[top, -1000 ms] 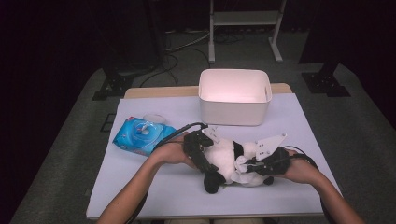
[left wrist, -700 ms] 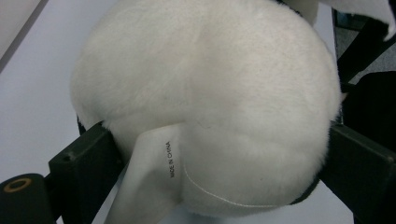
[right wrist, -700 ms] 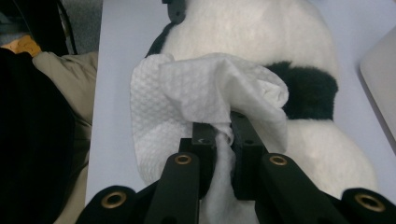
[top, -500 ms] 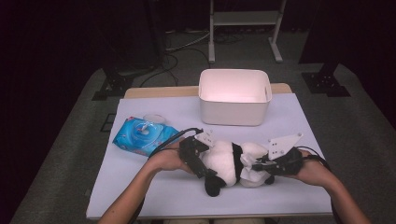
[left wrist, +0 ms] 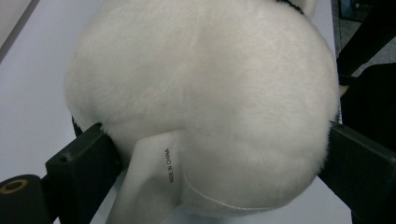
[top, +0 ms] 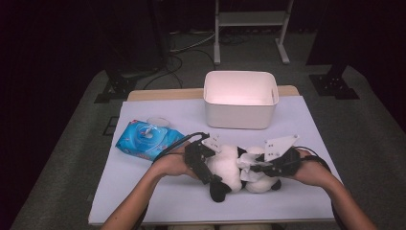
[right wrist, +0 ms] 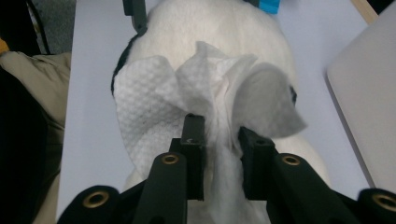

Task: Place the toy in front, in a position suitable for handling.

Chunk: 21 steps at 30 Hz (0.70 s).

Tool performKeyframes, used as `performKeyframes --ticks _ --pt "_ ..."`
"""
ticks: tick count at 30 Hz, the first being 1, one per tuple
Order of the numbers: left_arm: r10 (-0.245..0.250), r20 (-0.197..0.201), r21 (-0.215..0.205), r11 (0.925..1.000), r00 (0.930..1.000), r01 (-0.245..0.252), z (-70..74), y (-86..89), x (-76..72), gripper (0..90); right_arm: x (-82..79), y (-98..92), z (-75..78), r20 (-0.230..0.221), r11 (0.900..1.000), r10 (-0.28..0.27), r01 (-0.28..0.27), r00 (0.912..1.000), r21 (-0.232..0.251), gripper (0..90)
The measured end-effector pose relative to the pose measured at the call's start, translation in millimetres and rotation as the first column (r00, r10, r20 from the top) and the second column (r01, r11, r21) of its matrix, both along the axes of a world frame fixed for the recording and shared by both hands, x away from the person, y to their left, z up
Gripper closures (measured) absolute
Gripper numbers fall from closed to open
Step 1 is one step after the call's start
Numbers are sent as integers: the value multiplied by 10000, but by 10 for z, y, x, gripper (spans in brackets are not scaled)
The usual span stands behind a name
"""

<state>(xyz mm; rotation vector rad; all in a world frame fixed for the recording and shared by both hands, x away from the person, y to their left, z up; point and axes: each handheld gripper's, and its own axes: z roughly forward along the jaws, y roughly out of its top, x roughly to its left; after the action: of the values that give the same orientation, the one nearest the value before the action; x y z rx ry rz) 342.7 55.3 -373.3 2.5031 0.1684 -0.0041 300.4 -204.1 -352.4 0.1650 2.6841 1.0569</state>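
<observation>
A black-and-white plush panda point(top: 229, 168) lies on the white table point(top: 143, 191) near its front edge. My left gripper point(top: 205, 165) is shut on its white body point(left wrist: 201, 93), one jaw pressed into each side, with a sewn label point(left wrist: 154, 182) hanging below. My right gripper point(top: 258, 167) comes in from the right with a crumpled white wipe point(top: 246, 162) against the plush. In the right gripper view its jaws point(right wrist: 222, 128) have just been opening. The wipe point(right wrist: 159, 107) still lies bunched between them, spread over the panda point(right wrist: 219, 28).
A blue pack of wet wipes point(top: 146, 139) lies at the left of the table. A white plastic bin point(top: 239, 98) stands at the back centre, and its side point(right wrist: 369, 102) shows to the right of my right gripper. Dark floor, cables and stands surround the table.
The panda has been turned a little between the two grippers. Both hands stay nearly where they were.
</observation>
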Motion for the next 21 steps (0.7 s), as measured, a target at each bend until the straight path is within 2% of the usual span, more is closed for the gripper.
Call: performKeyframes --ticks 10,12,13,14,15,21 --pt "5 61 -9 10000 10000 -5 -11 2 -23 45 58 415 23 251 9967 744 -751 9969 312 681" --pt "0 19 15 10000 10000 0 -18 17 -22 45 64 494 15 227 9955 832 -842 9963 428 694" --pt "20 4 -13 10000 10000 -20 -25 24 -22 44 62 519 5 211 9952 891 -899 9958 399 730" --pt "20 4 -13 10000 10000 -20 -25 24 -22 44 62 519 5 211 9952 891 -899 9958 399 730" --pt "37 -41 -136 9999 10000 -37 -33 37 -21 44 54 530 -3 231 9943 1018 -1024 9945 307 774" --pt "79 -35 -138 9999 10000 -80 -30 28 -21 45 38 440 51 16 9946 1038 -1038 9946 97 801"
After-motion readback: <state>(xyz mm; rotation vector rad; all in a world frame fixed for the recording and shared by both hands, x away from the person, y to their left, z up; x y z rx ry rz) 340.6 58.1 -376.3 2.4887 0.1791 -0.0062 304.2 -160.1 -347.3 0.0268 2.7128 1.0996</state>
